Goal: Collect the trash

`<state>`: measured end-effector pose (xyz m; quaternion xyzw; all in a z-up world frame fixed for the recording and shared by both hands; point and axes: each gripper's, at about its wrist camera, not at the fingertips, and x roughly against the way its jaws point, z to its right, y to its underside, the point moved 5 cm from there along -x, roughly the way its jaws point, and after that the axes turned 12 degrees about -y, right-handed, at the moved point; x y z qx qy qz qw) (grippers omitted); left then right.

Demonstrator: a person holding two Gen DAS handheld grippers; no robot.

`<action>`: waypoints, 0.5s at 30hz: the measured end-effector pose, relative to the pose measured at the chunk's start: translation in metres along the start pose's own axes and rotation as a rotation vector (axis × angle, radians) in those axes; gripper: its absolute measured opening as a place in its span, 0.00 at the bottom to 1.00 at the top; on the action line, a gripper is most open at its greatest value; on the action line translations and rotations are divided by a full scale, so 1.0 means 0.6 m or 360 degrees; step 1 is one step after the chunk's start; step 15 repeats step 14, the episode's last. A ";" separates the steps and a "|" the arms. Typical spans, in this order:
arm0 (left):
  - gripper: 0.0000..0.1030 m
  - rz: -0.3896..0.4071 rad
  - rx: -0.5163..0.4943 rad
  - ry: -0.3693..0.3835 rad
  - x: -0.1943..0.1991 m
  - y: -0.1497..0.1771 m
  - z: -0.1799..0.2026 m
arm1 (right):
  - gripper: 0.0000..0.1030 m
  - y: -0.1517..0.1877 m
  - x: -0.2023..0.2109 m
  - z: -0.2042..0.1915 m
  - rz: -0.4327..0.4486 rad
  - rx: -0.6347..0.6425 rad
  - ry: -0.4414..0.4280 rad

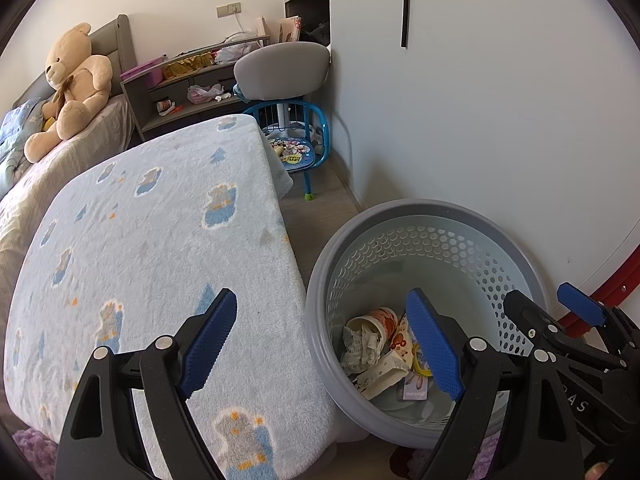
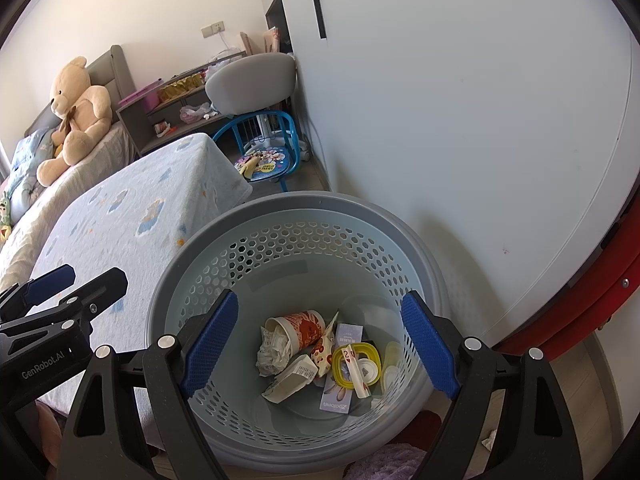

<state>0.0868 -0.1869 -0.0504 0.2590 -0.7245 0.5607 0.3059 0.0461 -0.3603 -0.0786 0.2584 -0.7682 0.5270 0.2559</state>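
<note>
Right wrist view: right gripper (image 2: 320, 344), jaws apart and empty, hangs directly over the basket (image 2: 256, 216). Left gripper (image 1: 328, 348), likewise apart, straddles the bed's (image 1: 152, 220) edge beside it.

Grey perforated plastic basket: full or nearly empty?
Nearly empty: the grey perforated plastic basket holds only a paper cup, crumpled tissue and wrappers on its floor.

At the lower centre of the right wrist view, the basket (image 2: 296, 216) is smooth matt grey plastic, its wall perforated. Inside lie crumpled paper (image 2: 272, 350) and a printed paper cup (image 2: 300, 326). At left, the blanket (image 1: 152, 240) is fluffy cloth; at upper left, the teddy bear (image 1: 76, 80) is plush.
</note>
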 end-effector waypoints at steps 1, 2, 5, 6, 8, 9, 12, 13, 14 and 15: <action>0.80 0.0003 0.0000 -0.0001 0.000 0.000 0.000 | 0.80 0.000 0.000 0.000 0.0000 0.0001 0.0000; 0.80 0.0003 0.0000 -0.0002 0.000 -0.001 0.000 | 0.80 0.000 0.000 0.000 -0.0001 0.0001 0.0000; 0.80 0.0000 -0.0001 -0.0004 0.000 -0.001 0.000 | 0.80 0.000 -0.001 0.000 -0.0001 0.0002 0.0001; 0.80 -0.0001 -0.0001 -0.0003 0.000 -0.001 0.000 | 0.80 0.000 0.000 0.000 0.0000 0.0001 0.0001; 0.80 -0.0003 -0.0003 -0.0002 0.000 -0.001 0.000 | 0.80 0.000 0.000 0.000 -0.0001 0.0001 0.0001; 0.80 -0.0004 -0.0003 -0.0002 0.000 -0.001 0.000 | 0.80 0.000 0.000 0.000 -0.0001 0.0001 0.0000; 0.80 -0.0007 -0.0006 0.0000 -0.001 -0.001 0.000 | 0.80 0.000 0.000 0.000 0.0000 0.0002 0.0001; 0.80 -0.0006 -0.0006 0.0000 -0.001 0.000 0.001 | 0.80 0.000 0.000 0.000 -0.0001 0.0001 0.0001; 0.80 -0.0005 -0.0006 0.0000 -0.001 -0.001 0.001 | 0.80 0.000 0.001 -0.001 -0.0001 0.0001 0.0001; 0.80 -0.0005 -0.0006 0.0000 -0.001 -0.001 0.001 | 0.80 0.000 0.001 -0.001 -0.0001 0.0001 0.0001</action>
